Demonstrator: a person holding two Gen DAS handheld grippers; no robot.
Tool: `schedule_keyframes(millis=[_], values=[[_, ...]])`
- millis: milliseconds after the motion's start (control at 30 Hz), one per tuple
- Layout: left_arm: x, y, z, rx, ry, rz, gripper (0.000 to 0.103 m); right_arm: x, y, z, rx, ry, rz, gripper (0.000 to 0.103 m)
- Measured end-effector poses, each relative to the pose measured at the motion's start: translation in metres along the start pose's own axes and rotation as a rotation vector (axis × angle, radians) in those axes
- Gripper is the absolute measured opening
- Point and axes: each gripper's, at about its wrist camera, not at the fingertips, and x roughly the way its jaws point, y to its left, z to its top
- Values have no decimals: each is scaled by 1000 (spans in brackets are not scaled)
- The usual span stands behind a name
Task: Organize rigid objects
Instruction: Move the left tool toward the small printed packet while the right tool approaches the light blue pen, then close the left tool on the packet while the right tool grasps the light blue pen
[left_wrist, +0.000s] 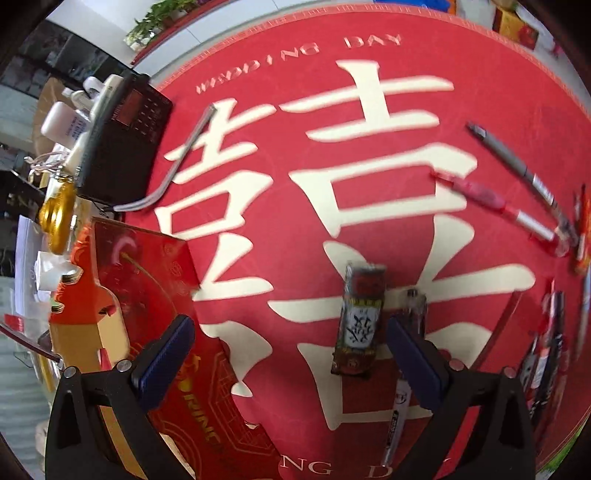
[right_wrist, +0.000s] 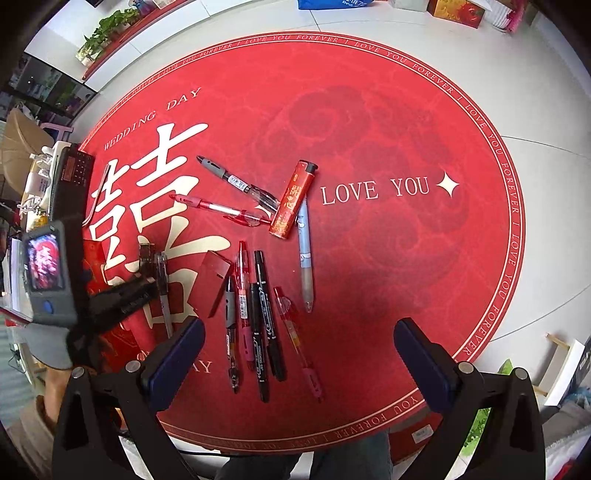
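Left gripper (left_wrist: 291, 354) released above the patterned lighter (left_wrist: 358, 321).

The lighter lies lower centre of the left wrist view on the red mat (left_wrist: 480, 92), just beside a pen (left_wrist: 400, 406). Expect it stiff, light and slick; take hold across its long flat sides. Your right gripper (right_wrist: 299, 358) is released over the pen row (right_wrist: 258, 325).

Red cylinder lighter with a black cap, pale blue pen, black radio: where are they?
Red cylinder lighter (right_wrist: 292, 199): right wrist view, middle of its printed body.
Pale blue pen (right_wrist: 306, 254): right wrist view, mid barrel.
Black radio (left_wrist: 127, 144): left wrist view, its front face.
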Motion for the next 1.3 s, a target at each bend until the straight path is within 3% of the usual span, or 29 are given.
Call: schedule_keyframes(millis=[100,167,433,633,867,1133,1300], values=[[2,-8,-4,4,-3,-14,103,1,-3,3,0,-5,-5,103],[1,-14,-2,6,-4,-73,103,5,-6,5,5,1,-16,103],[4,-11,-8,-30,3,-187,103,43,-11,27,-9,21,-72,103],[-1,-20,-16,38,-44,-182,103,62,-10,41,-14,33,-90,103],[20,13,-7,-38,-15,-267,103,83,-9,46,-23,70,-112,103],[25,7,-7,-38,-14,-310,103,116,-9,57,-20,126,-118,103],[28,14,-13,-70,-34,-342,103,123,0,59,-68,132,-178,103]])
